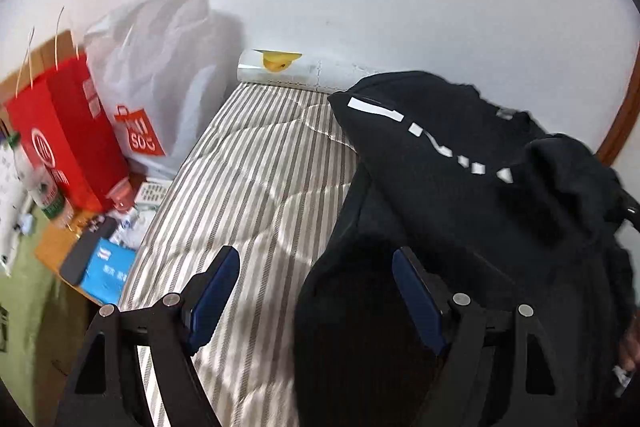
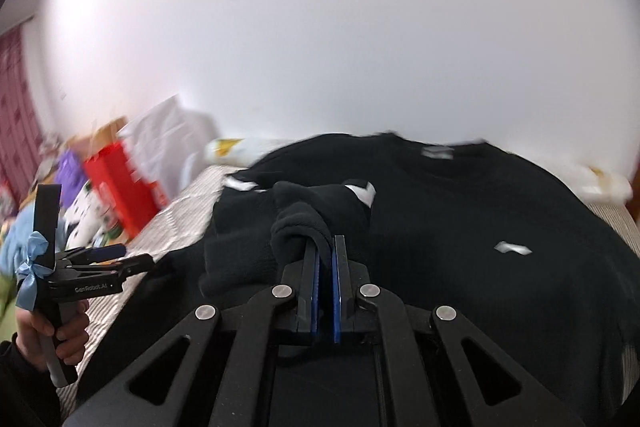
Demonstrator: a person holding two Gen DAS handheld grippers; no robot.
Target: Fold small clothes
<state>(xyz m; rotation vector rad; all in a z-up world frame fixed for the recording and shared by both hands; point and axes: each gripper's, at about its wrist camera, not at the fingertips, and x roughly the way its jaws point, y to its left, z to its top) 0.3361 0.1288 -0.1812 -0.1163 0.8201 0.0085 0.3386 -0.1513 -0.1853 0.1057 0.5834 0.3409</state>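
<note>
A black sweatshirt with white print lies bunched on a striped bed. My left gripper is open and empty, with its right finger over the sweatshirt's left edge and its left finger over the bedding. In the right wrist view the sweatshirt spreads across the bed. My right gripper is shut on a fold of its black fabric and lifts it. The left gripper shows at the left of this view, open, held by a hand.
A red paper bag and a white shopping bag stand left of the bed, with a bottle, a blue box and clutter. A white roll lies at the wall. White wall behind.
</note>
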